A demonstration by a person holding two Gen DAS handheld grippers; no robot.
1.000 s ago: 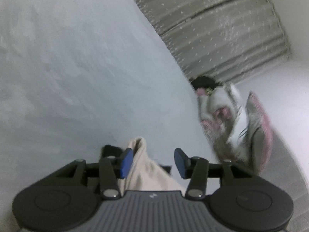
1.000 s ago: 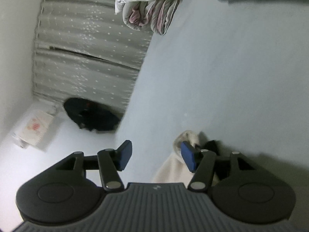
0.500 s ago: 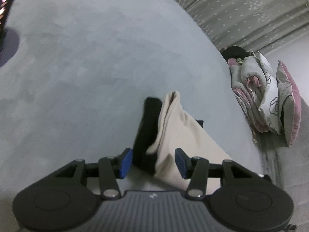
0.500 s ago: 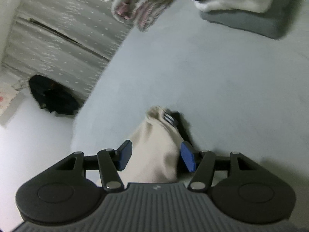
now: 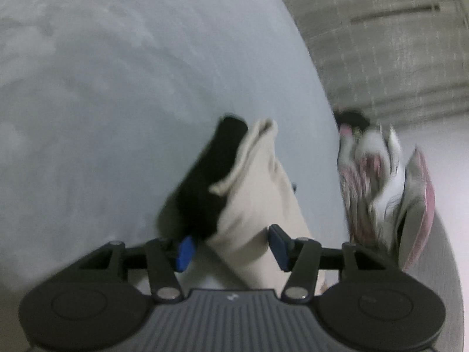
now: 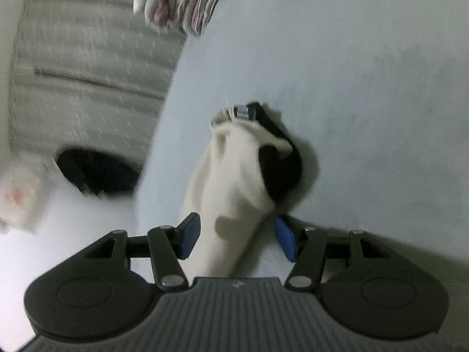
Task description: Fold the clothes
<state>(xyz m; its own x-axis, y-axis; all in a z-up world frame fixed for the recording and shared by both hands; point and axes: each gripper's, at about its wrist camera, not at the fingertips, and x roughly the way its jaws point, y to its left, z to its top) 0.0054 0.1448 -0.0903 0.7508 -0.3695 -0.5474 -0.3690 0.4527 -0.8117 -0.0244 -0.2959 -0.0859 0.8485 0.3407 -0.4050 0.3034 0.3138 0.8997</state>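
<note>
A cream garment (image 5: 252,193) with a black inner side (image 5: 211,176) lies on the pale grey-blue bed (image 5: 117,88). My left gripper (image 5: 231,249) stands half open over its near end; the cloth runs between the blue pads and neither pad presses it. In the right wrist view the same cream garment (image 6: 231,176) shows a black fold (image 6: 278,170) and a small label (image 6: 241,111) at its far tip. My right gripper (image 6: 237,239) is open too, with a gap on each side of the cloth. The picture is blurred by motion.
A bundled pink and grey quilt (image 5: 381,190) sits at the bed's edge, also seen as the quilt (image 6: 181,3) at the top. A ridged grey curtain (image 6: 82,58), a black heap (image 6: 93,173) and a white bag (image 6: 17,199) are on the floor side.
Both views have swung and rolled. Much more of the garment shows now between each pair of fingers, with its black side exposed. The jaws stand about as wide as before.
</note>
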